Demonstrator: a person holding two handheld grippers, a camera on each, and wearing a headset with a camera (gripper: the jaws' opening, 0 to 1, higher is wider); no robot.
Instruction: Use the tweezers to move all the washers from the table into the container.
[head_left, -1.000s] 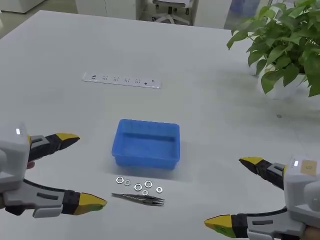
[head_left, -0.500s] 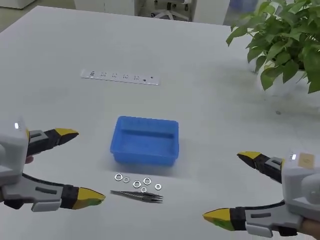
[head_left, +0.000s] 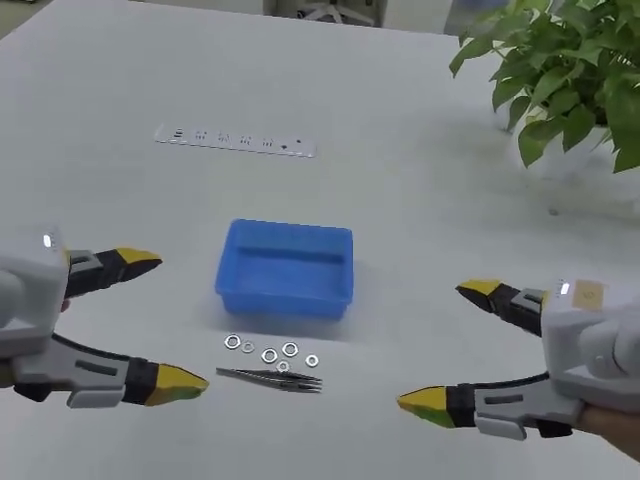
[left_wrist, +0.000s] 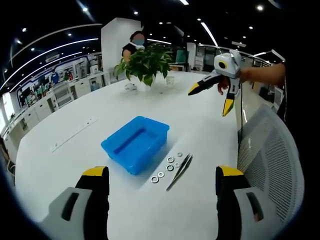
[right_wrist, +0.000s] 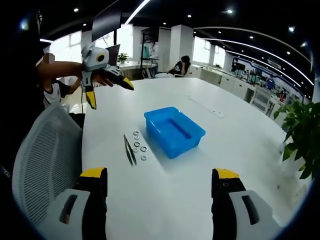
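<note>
1. White and smooth, the wide office tabletop (head_left: 420, 200) carried a blue rectangular plastic container (head_left: 285, 270). A flat white power strip (head_left: 235, 141) lay well beyond it at 12 o'clock, and a leafy green potted plant (head_left: 560, 70) stood at 2 o'clock.
2. A handful of small silver metal washers (head_left: 270, 352) lay loose on the table at the container's 6 o'clock, near its wall, with none inside. Slim steel tweezers (head_left: 270, 378) lay flat at the washers' 6 o'clock, seemingly touching one.
3. The left gripper (head_left: 178, 321) hung at 8 o'clock and the right gripper (head_left: 432, 346) at 4 o'clock. Both had their jaws spread wide and held nothing, well apart from the tweezers.
4. Likely risks:
   - A broad jaw could skid the flat tweezers into the washers and scatter them.
   - An off-centre pinch might let the tweezers twist.
   - A thin washer could flick out of the tips short of the container.
5. No brand or writing could be read, and the power strip's markings were too small.
</note>
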